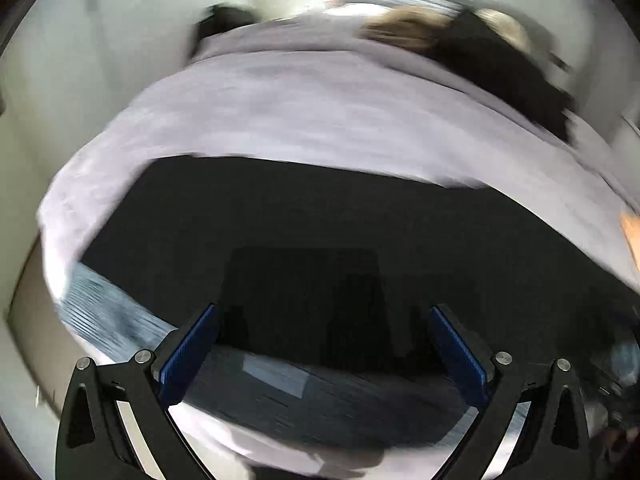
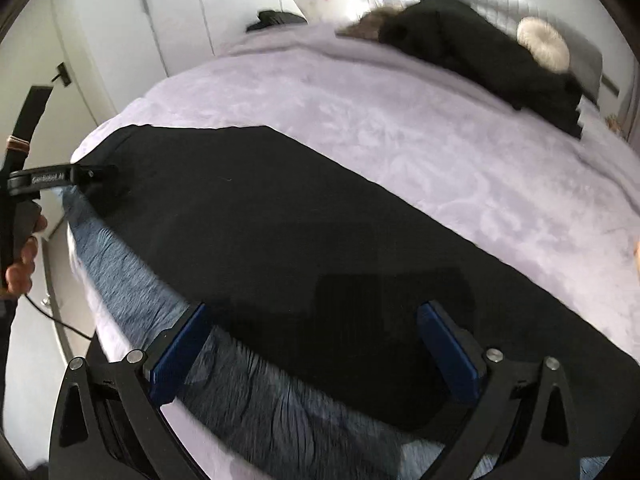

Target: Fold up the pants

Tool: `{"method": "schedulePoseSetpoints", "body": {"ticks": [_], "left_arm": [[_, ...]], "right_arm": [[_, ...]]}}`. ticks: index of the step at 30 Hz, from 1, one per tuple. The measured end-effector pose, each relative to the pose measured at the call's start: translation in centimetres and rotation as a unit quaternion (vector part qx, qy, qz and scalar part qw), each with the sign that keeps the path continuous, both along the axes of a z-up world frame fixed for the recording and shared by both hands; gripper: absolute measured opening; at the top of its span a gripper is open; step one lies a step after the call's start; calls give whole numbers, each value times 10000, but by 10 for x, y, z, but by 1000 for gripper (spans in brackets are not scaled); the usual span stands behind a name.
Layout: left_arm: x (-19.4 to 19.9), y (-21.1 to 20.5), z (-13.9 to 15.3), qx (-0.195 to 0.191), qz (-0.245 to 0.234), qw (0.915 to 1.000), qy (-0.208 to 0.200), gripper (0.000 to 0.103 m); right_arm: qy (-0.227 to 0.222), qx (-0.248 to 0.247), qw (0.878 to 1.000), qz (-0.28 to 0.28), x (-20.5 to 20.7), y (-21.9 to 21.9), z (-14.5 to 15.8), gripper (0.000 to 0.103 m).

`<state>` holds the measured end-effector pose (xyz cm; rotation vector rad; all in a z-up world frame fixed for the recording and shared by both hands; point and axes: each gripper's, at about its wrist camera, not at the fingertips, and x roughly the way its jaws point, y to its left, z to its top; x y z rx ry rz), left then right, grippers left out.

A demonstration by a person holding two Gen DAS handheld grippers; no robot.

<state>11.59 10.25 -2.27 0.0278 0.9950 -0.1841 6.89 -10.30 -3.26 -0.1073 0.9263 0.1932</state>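
Note:
Black pants [image 2: 260, 208] lie flat in a long band across the lilac bedspread [image 2: 380, 120], reaching from the left edge of the bed to the near right. My right gripper [image 2: 314, 324] hovers open over their near edge, its blue pads [image 2: 180, 348] wide apart and holding nothing. My left gripper [image 2: 105, 171] is at the far left end of the pants, with a hand [image 2: 22, 260] on its handle. The left wrist view is blurred. There the left gripper [image 1: 326, 328] stands open above the pants [image 1: 280, 216], nothing between its pads [image 1: 190, 356].
A blue-grey throw [image 2: 132, 280] lies along the bed's near edge, under the pants. At the far right of the bed, a dark garment pile [image 2: 480, 52] sits with a round cream cushion [image 2: 542, 42] and a brown furry item [image 2: 370, 20]. White wardrobe doors [image 2: 168, 12] stand at the left.

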Motion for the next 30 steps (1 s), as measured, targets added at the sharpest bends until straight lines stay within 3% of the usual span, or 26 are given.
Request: {"method": "schedulePoseSetpoints", "body": {"ticks": [3,5,10,13,15,18,19,22,23,26,27,29,30], "left_arm": [[-26,-52,-12,368,-592,9976,-41,103],[-35,-66,-25,786,-535,9953,-187,103],[-35,-32,-27,318,-378,9988,31,103],[-31,1,-16,281,132,9995,-105,103],[-20,30,-19,56,598,9981,-100,103],[-3,62,-39,-539,909,9935,418,103],[-6,71,-33,-688,1056,9915,329,103],[-9,94,-8,-630,1338,9888,-190,103],[-6,103,-6,-647,1435,9873,-199,103],[17,131,-34,-270,1722,9834,507,103],[21,143,-44,-446,1753,9805,768,103],[18,164,-47,-1209,2113,9648,992,103],[15,165,-41,-1159,2248,9630,933,103]], "right_arm": [[164,-108,9998,-27,-9,-11,-16,103],[199,114,9996,-163,-17,-28,-17,103],[44,-163,9993,-326,-46,-65,-20,103],[21,-10,9987,-518,-54,-83,-22,103],[-15,63,9982,-593,-57,-88,-19,103],[-5,182,9977,-650,-57,-91,-17,103],[-6,159,9976,-672,-58,-91,-16,103],[-23,158,9970,-762,-66,-99,-13,103],[-19,189,9966,-805,-66,-102,-13,103],[-16,299,9958,-861,-65,-110,-15,103],[-25,335,9956,-873,-64,-112,-15,103],[-37,362,9951,-924,-65,-115,-14,103],[-55,342,9946,-981,-67,-117,-12,103]]}}
